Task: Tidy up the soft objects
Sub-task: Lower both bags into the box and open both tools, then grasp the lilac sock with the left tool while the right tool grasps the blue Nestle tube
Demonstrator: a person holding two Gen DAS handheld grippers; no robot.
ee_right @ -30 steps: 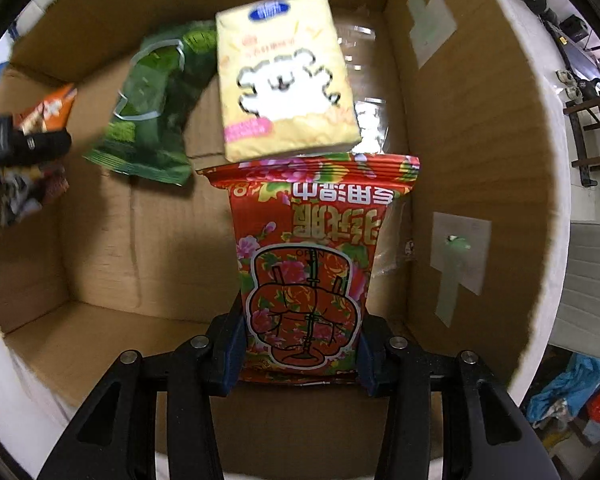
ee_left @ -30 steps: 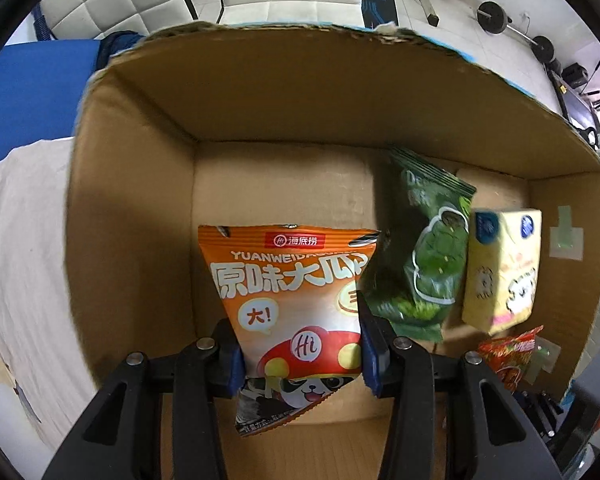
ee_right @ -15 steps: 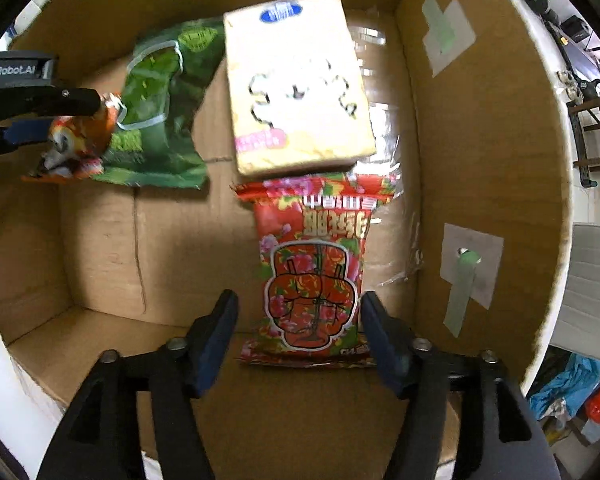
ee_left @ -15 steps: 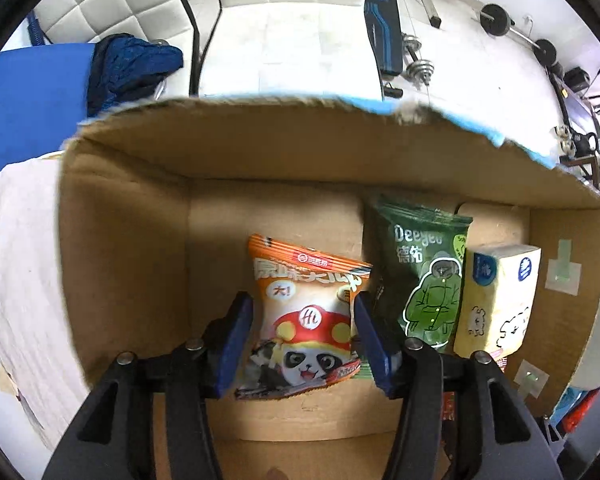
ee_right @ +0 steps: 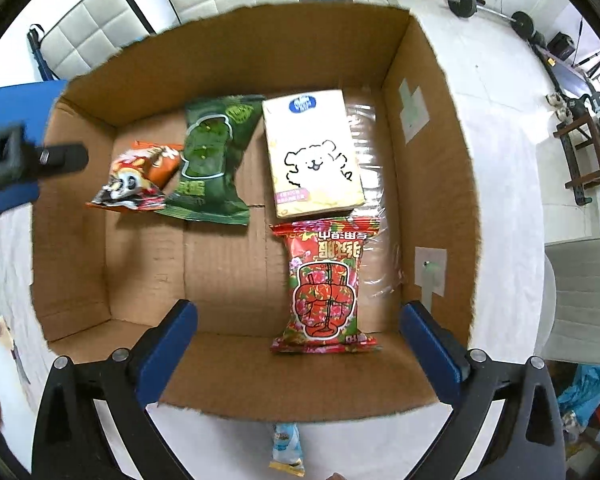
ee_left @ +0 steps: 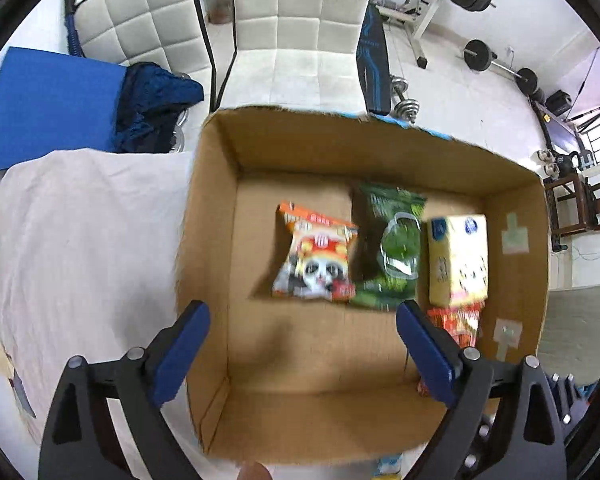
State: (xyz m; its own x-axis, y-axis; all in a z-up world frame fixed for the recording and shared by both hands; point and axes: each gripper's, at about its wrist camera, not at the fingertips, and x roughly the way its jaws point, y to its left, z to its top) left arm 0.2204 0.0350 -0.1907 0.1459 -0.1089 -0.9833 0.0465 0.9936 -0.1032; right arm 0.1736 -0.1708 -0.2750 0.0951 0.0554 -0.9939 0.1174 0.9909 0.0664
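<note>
Four soft packs already sit in the cardboard box ahead of both wide-spread, empty grippers, leaving seemingly just the light-blue packet behind the right jaws.

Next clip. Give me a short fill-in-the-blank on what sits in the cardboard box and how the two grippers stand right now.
1. The cardboard box holds ____ packets in all.
2. The green packet lies between the panda snack bag and the ____ tissue pack.
3. The red floral packet lies nearest the box's ____ wall.
4. The left gripper and right gripper both stand ____.

Missing words: four; yellow; right; open
</note>
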